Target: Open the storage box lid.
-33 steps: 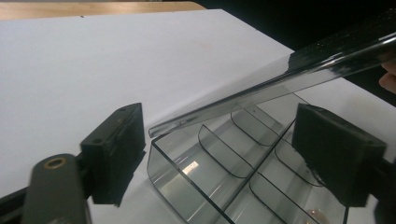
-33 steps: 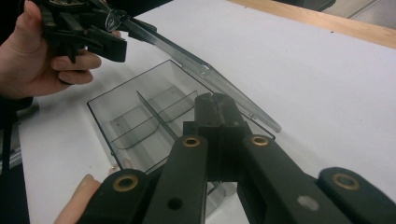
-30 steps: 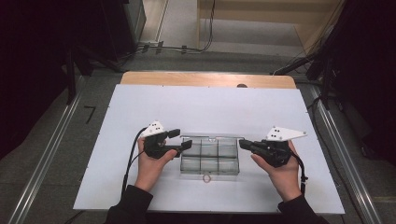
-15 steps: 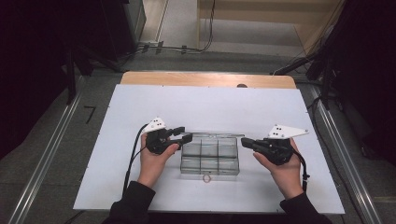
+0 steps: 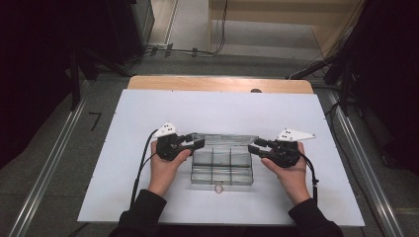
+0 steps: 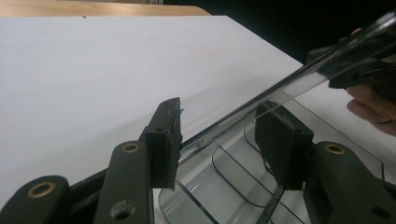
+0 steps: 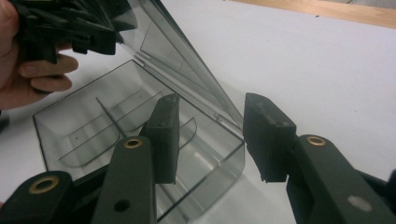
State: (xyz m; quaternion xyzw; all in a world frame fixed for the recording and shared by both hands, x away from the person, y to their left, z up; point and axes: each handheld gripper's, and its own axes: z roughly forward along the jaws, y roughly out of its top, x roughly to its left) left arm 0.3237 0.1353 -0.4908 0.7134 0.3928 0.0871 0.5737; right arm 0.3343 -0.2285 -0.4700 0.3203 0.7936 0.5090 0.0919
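Note:
A clear plastic compartment box [image 5: 221, 168] lies on the white table, its hinged lid [image 5: 222, 137] tilted up toward the far side. My left gripper [image 5: 197, 143] is at the box's left end and my right gripper [image 5: 254, 146] at its right end, both open. In the left gripper view the lid [image 6: 299, 74] edge runs through the gap of the left gripper [image 6: 218, 128], over the dividers [image 6: 233, 163]. In the right gripper view the lid [image 7: 173, 51] corner sits between the jaws of the right gripper [image 7: 210, 123], above the box [image 7: 116, 121].
A small ring [image 5: 217, 187] lies on the white table top [image 5: 123, 148] just before the box's near wall. A wooden edge [image 5: 220, 84] runs behind the white sheet, with dark equipment and cables beyond. The other hand and gripper [image 7: 60, 28] show at upper left.
The box's lid has swung up from flat toward the far side. Both grippers have shifted slightly farther away along the box's ends.

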